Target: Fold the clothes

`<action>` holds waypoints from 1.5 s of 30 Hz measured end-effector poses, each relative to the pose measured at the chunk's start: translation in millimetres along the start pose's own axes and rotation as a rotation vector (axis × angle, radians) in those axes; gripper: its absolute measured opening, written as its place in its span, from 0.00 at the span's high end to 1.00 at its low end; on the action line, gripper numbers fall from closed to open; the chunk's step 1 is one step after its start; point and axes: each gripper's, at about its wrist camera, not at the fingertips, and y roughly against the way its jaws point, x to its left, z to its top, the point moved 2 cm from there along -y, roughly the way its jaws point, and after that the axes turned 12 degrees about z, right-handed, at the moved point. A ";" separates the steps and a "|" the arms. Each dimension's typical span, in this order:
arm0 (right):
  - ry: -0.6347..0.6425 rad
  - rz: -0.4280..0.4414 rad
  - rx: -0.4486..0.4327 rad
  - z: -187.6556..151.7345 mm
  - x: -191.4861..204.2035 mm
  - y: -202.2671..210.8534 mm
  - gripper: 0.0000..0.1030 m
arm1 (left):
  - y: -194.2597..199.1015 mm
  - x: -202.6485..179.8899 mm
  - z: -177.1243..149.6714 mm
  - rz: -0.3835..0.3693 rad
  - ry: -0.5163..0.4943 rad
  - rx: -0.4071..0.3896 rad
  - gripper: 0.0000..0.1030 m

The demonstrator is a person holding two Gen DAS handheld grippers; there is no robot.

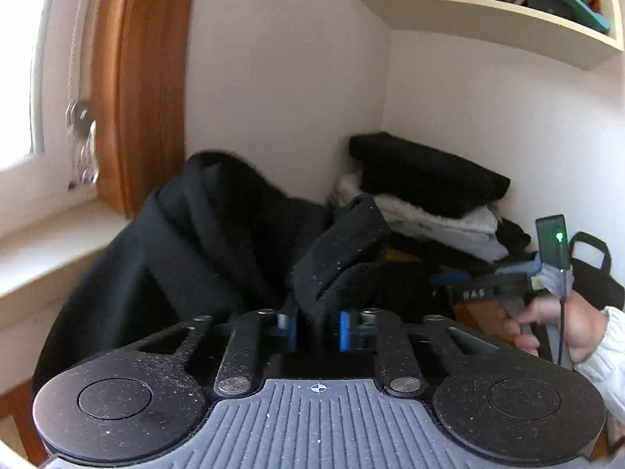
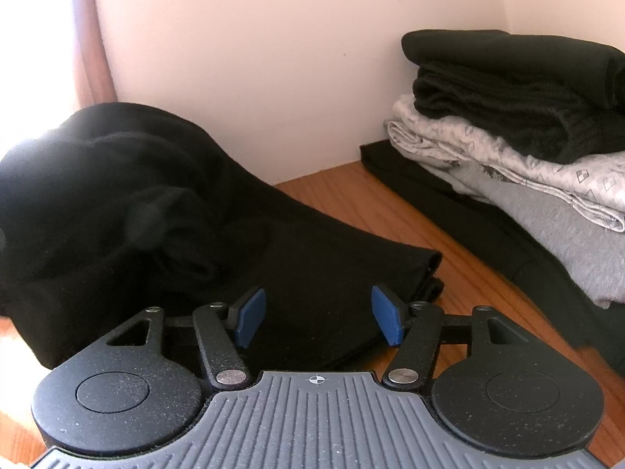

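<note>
Fleece, black and soft, the bunched garment (image 1: 218,242) lay on the wooden table (image 2: 390,211), its fold pinched by the left gripper (image 1: 317,330); only the right view showed the right gripper (image 2: 318,318) spread apart above its flat hem.

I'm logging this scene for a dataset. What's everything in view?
Black garment: one, black, bunched on the wooden table, left.
Folded stack: one; black and grey pieces; right corner.
Wooden table: one, brown.
Bookshelf: one, cream, upper right wall.
Window: one, left, wood-trimmed.
Left tool: blue pads, shut on a fold of the black garment.
Right tool: blue pads, open above the garment.
Hand: one, white sleeve, holding the right tool.
</note>
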 end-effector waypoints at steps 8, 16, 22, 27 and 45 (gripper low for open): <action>-0.004 0.002 -0.004 -0.4 -0.2 0.6 0.41 | 46.4 114.6 -11.5 0.197 0.128 -0.021 0.88; 0.025 -0.020 0.009 -0.5 4.9 -1.9 0.40 | 79.4 199.4 -48.2 0.375 0.227 0.015 0.83; 0.059 -0.039 0.026 -0.7 9.8 -3.9 0.37 | 89.4 195.8 -61.2 0.404 0.206 -0.011 0.34; 0.138 -0.084 0.064 -1.3 20.4 -9.0 0.37 | 97.2 193.1 -68.4 0.341 0.235 -0.069 0.30; 0.379 0.126 0.263 -2.6 113.9 -45.2 0.37 | 111.7 195.7 -79.1 0.274 0.293 -0.107 0.18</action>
